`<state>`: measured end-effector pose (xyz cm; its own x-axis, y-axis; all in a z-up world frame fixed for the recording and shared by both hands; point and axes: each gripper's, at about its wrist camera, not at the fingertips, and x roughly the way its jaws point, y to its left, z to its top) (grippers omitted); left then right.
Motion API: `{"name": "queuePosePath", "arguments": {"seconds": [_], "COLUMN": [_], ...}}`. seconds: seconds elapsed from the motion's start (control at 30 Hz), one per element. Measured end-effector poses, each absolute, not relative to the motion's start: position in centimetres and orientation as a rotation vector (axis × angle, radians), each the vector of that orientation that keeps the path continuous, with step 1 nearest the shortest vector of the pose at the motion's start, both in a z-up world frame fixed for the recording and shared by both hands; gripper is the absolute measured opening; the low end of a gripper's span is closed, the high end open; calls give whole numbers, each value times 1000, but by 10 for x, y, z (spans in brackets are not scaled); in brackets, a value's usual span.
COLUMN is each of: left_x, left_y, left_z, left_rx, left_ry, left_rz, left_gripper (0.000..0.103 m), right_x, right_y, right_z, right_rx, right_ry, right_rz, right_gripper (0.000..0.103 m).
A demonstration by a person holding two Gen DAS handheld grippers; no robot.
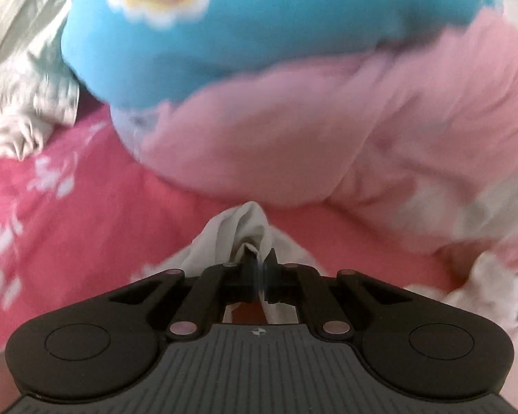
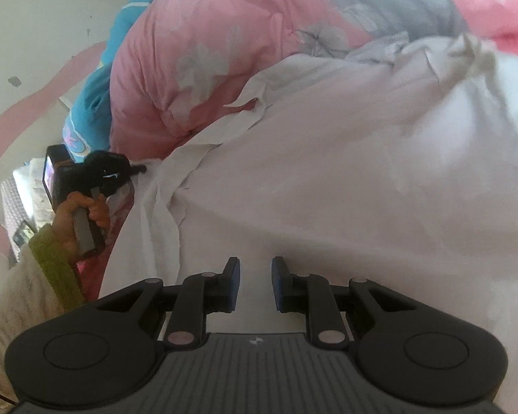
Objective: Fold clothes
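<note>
The left gripper (image 1: 259, 265) has its jaws closed tight on a bunched corner of the white cloth (image 1: 238, 231), which lies on the pink flowered bed sheet (image 1: 69, 214). The right gripper (image 2: 255, 284) has its jaws a little apart over the same cloth (nothing pinched between them). A pink quilt (image 1: 328, 131) and a blue pillow (image 1: 224, 45) sit behind.

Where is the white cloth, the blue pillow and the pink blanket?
white cloth (image 2: 328, 189): right wrist view, its flat middle.
blue pillow (image 1: 259, 48): left wrist view, plain blue front.
pink blanket (image 2: 190, 51): right wrist view, its puffy flowered side.
</note>
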<state>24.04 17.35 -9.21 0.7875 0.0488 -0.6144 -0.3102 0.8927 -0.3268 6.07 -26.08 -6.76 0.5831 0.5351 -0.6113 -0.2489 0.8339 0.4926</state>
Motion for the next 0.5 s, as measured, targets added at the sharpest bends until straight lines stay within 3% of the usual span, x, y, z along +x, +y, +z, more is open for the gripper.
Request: {"name": "queuePosePath", "arguments": {"seconds": [0.13, 0.2, 0.23, 0.27, 0.37, 0.5], "left_x": [236, 235, 234, 233, 231, 234], "left_y": [177, 181, 183, 185, 188, 186], "left_z": [-98, -100, -101, -103, -107, -112], "left_rx": [-454, -477, -490, -501, -524, -525], "left_ry": [602, 594, 587, 580, 560, 539], "left_rz": [184, 174, 168, 163, 150, 138], "left_gripper": [7, 7, 8, 8, 9, 9], "right_x": [95, 122, 138, 156, 213, 268], "right_y": [-255, -245, -239, -232, -207, -149], "right_z": [-41, -24, -18, -15, -15, -36], "right_rx": [309, 288, 292, 307, 307, 9], "right_ry": [809, 789, 777, 771, 772, 722], "right_rz": [487, 506, 523, 536, 543, 475], "right_gripper": [21, 33, 48, 53, 53, 52]}}
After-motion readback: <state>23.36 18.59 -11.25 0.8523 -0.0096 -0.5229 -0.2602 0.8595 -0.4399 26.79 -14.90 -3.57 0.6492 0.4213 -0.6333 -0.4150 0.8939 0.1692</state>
